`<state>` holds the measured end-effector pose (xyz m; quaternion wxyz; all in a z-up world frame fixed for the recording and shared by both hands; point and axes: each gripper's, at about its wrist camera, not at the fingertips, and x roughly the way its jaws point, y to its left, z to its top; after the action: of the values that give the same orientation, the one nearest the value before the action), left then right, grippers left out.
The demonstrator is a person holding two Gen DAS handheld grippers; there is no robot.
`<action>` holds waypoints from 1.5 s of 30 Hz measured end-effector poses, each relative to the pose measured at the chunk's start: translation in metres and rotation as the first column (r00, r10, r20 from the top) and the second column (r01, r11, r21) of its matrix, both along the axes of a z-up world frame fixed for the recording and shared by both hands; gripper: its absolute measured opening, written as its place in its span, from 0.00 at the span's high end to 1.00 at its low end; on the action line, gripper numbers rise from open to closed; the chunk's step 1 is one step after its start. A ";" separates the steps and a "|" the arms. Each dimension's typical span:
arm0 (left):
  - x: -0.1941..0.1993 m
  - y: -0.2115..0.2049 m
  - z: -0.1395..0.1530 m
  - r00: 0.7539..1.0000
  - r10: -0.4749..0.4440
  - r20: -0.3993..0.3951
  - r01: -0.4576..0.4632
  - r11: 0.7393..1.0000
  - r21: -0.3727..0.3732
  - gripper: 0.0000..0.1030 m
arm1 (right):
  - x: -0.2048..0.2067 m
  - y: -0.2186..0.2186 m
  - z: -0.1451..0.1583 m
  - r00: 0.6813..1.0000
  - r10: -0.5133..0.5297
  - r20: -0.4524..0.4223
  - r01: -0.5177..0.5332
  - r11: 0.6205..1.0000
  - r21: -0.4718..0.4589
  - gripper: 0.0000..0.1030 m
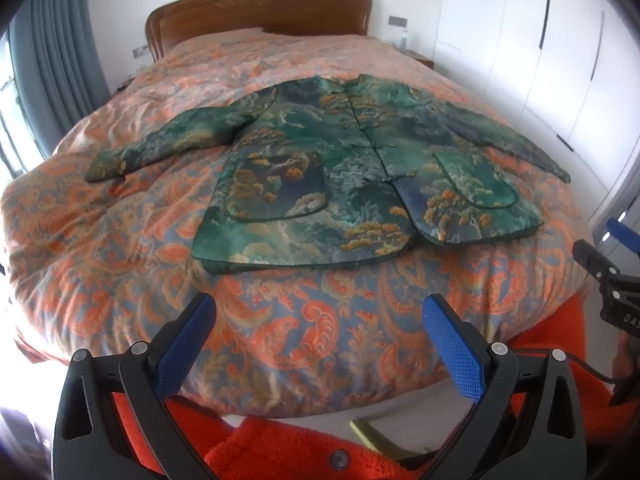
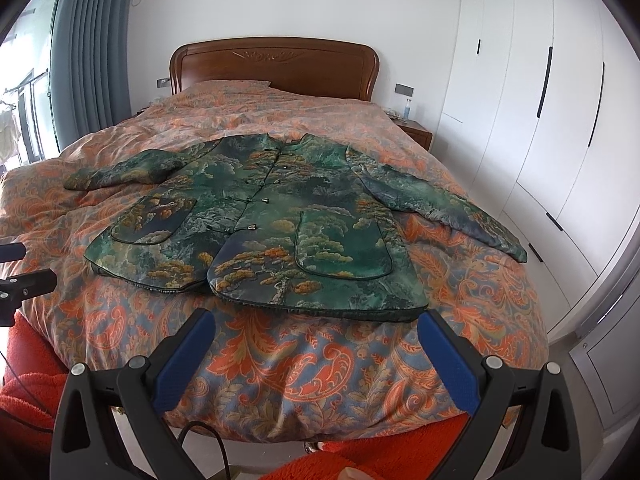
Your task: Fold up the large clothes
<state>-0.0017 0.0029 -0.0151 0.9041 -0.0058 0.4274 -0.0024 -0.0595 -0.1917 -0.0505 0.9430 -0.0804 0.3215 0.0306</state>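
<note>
Closest to the cameras, both grippers hang over the foot of the bed with nothing in them. The left gripper (image 1: 320, 312) has its blue-padded fingers (image 1: 186, 344) spread wide apart, and the right gripper (image 2: 316, 328) is spread just as wide. Each one pokes into the edge of the other's view, so they sit side by side but apart. Right under them there's fuzzy orange-red clothing (image 1: 288, 448) on the person holding them, with a button showing.

Next up is the duvet (image 1: 132, 256), a busy orange and blue paisley print covering the whole bed, a bit rumpled toward the pillows.

The thing to fold is a padded green jacket (image 2: 280, 216) with a landscape print of orange-topped trees and clouds. It lies flat, front side up, on the near half of the bed, hem toward the grippers and collar toward the headboard. It's fastened down the middle with small knot buttons, has a patch pocket on each side, and both sleeves are stretched out sideways. Neither gripper touches it.

Farther back: a carved wooden headboard (image 2: 276, 60), white wardrobe doors (image 2: 532, 92) on the right, a grey curtain (image 2: 88, 48) on the left by the window.
</note>
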 end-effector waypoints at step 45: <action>0.238 0.402 -0.045 0.827 0.562 -0.022 -0.534 0.772 -0.344 0.01 | 0.022 0.041 -0.016 0.994 0.078 -0.072 -0.084 0.993 -0.083 0.00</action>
<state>0.2365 0.4051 -0.0602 0.8675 -0.2837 0.3626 0.1881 -0.0377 -0.1507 -0.0661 0.9251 -0.1327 0.3512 0.0576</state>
